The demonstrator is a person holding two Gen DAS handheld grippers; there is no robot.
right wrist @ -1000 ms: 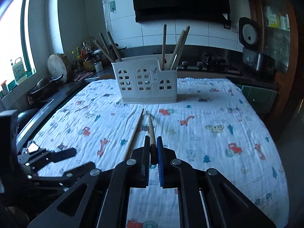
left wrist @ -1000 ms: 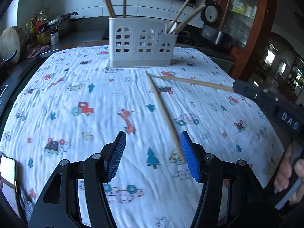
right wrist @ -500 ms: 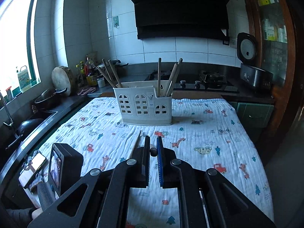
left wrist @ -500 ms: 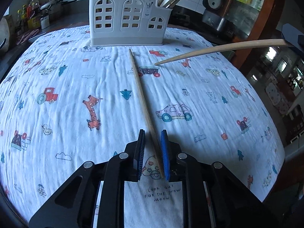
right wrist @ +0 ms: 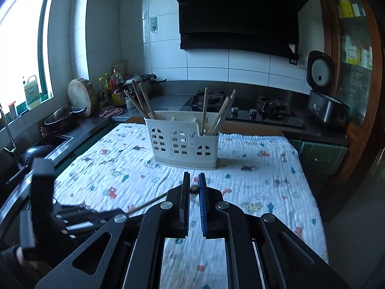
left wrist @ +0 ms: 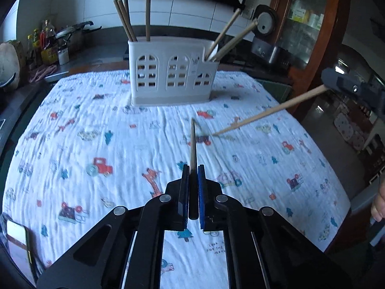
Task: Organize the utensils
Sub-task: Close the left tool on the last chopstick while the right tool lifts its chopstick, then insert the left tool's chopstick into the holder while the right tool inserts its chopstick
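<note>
My left gripper (left wrist: 191, 168) is shut on a wooden chopstick (left wrist: 193, 142) that points forward toward the white utensil holder (left wrist: 170, 72), lifted above the printed cloth. My right gripper (right wrist: 193, 177) is shut on a second chopstick, seen end-on (right wrist: 194, 188). In the left wrist view that second chopstick (left wrist: 269, 112) hangs in the air at the right, its tip pointing down to the cloth. The holder (right wrist: 184, 139) stands upright at the far middle of the table with several chopsticks in its left and right compartments.
The table is covered by a white cloth (left wrist: 96, 144) with vehicle prints. A phone (left wrist: 16, 236) lies at the near left corner. Behind are a stove (right wrist: 240, 110), a rice cooker (right wrist: 322, 96), bottles (right wrist: 113, 89) and a sink (right wrist: 48, 144).
My left gripper closed on the chopstick that lay on the cloth and lifted it. My right gripper rose higher with its chopstick, away from the cloth.
</note>
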